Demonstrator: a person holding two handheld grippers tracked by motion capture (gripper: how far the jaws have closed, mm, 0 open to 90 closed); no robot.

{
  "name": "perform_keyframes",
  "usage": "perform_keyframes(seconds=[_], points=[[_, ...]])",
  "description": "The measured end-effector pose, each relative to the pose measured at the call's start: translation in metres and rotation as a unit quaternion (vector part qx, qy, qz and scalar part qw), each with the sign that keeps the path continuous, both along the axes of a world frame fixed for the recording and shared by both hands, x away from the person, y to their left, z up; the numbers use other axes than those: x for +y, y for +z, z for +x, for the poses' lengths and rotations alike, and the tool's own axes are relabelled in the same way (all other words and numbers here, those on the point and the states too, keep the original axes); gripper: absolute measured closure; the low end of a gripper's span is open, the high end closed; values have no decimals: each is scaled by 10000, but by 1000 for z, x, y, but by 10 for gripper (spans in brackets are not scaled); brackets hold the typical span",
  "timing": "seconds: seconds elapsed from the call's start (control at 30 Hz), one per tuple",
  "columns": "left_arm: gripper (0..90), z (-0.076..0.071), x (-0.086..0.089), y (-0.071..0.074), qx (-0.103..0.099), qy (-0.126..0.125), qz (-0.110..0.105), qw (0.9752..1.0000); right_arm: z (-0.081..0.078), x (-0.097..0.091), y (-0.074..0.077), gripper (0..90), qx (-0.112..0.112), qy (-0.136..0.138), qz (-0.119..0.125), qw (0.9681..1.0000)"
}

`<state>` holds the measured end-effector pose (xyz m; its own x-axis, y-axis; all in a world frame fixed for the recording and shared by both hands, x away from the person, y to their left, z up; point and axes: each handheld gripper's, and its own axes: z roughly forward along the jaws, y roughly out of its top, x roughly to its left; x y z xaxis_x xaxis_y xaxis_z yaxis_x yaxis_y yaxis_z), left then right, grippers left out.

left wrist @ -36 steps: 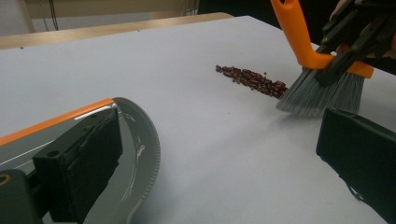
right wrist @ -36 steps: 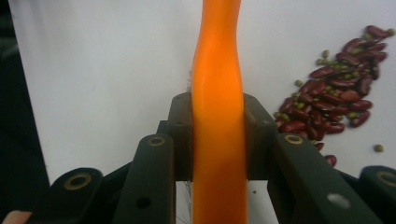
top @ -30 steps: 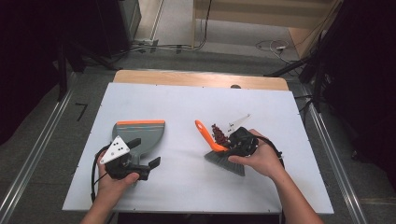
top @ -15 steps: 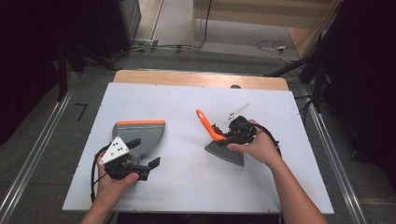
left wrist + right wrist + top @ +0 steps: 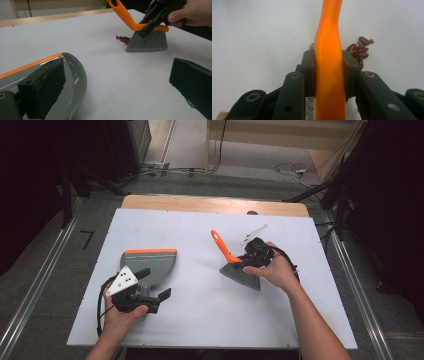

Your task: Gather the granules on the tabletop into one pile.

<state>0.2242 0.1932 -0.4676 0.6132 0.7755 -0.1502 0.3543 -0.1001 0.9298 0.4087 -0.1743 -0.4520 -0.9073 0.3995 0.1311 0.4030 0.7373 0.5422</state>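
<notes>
Clamping the orange brush (image 5: 329,62), the right gripper (image 5: 248,260) sets its bristles beside beans (image 5: 359,50); left gripper (image 5: 152,296) gapes wide.

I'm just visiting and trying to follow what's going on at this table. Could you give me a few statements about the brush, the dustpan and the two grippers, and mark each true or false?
1. The right gripper is clamped on the orange handle of the brush. True.
2. The beans already lie inside the dustpan. False: they sit in a small heap on the white table, right beside the brush's grey bristles and apart from the dustpan.
3. The left gripper is by the near end of the dustpan, with its jaws standing apart. True.
4. The brush lies flat on the table with nothing holding it. False: it is held with its bristles down on the table and its handle slanting up.
</notes>
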Motion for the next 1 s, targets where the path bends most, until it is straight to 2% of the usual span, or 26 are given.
perform_keyframes(seconds=[0.1,0.37,1.0], points=[[6,0,1,0,3,10,-18,10000,3,0,0,679,51,-39,15,10000],[7,1,1,0,4,3,3,10000,10,1,0,680,-4,-41,25,10000],[7,1,1,0,2,5,-1,10000,13,2,2,681,-153,-155,45,9998]])
